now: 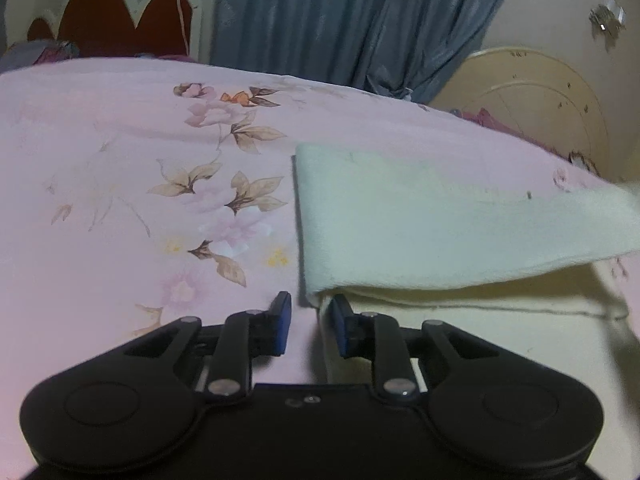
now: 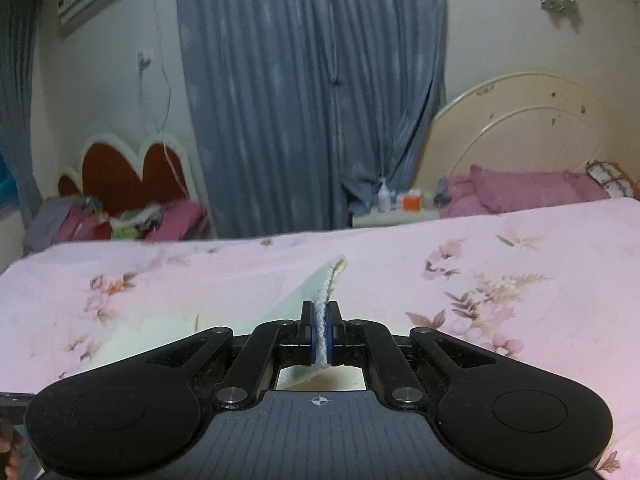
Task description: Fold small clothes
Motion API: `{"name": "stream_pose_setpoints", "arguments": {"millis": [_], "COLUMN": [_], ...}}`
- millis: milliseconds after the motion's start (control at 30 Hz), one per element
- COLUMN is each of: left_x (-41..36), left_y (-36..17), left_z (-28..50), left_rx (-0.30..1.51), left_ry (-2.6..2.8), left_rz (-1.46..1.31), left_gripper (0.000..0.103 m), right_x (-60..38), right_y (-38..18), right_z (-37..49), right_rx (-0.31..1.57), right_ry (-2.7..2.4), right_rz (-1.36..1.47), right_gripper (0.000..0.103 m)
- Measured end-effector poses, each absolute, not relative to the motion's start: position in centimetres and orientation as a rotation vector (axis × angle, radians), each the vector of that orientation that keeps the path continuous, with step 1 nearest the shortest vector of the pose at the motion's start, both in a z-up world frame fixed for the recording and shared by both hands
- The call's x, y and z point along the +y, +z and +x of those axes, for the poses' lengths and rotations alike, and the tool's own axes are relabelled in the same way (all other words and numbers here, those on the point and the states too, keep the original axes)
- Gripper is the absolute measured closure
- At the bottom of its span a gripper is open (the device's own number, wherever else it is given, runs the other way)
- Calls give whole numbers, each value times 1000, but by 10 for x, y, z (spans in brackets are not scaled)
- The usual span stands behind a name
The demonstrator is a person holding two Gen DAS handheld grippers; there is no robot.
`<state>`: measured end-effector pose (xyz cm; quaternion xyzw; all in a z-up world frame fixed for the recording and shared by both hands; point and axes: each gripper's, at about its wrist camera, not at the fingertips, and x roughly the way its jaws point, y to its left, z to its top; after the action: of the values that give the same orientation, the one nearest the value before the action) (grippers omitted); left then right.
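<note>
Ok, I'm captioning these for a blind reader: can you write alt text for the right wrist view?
The right gripper is shut on the edge of a pale cream cloth, lifting it above a pink floral bedsheet. Behind the bed hang blue-grey curtains, with a cream headboard and pink pillows to the right.

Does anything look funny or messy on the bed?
A little. The pale yellow cloth is only half folded: its top flap hangs lifted at the right side, off the layer beneath, because the right gripper pinches its edge. The pink floral bedsheet looks tidy.
</note>
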<state>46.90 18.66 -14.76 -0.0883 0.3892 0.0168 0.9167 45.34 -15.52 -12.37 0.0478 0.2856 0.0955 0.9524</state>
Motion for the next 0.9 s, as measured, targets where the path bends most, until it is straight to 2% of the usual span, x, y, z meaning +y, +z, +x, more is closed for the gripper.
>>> {"name": "stream_pose_setpoints", "arguments": {"millis": [67,267,500,633,667,700,733,900], "left_x": [185,187,186,187,190,196,202,190], "left_y": [-147,-147,-149,-147,-143,-136,-125,-107], "left_z": [470,472,473,475,477,475,471,479], "left_rx": [807,815,815,834,856,858,819,724], "left_ry": [32,15,8,-8,-29,-40,-27,-71], "left_rz": [-175,-170,-158,-152,-160,-182,-200,-231], "left_gripper": [82,82,82,82,81,74,72,72], "right_x": [-160,-168,-169,-172,-172,-172,-174,-167], "right_y": [-150,-178,-163,-195,-196,-189,-183,-159], "right_z": [460,458,451,471,472,471,469,462], "right_rx": [674,724,587,788,795,794,790,701], "right_ry": [183,146,152,130,135,124,106,118], "right_rz": [101,152,121,117,109,91,86,71], "right_gripper": [100,100,100,100,100,99,99,99]}}
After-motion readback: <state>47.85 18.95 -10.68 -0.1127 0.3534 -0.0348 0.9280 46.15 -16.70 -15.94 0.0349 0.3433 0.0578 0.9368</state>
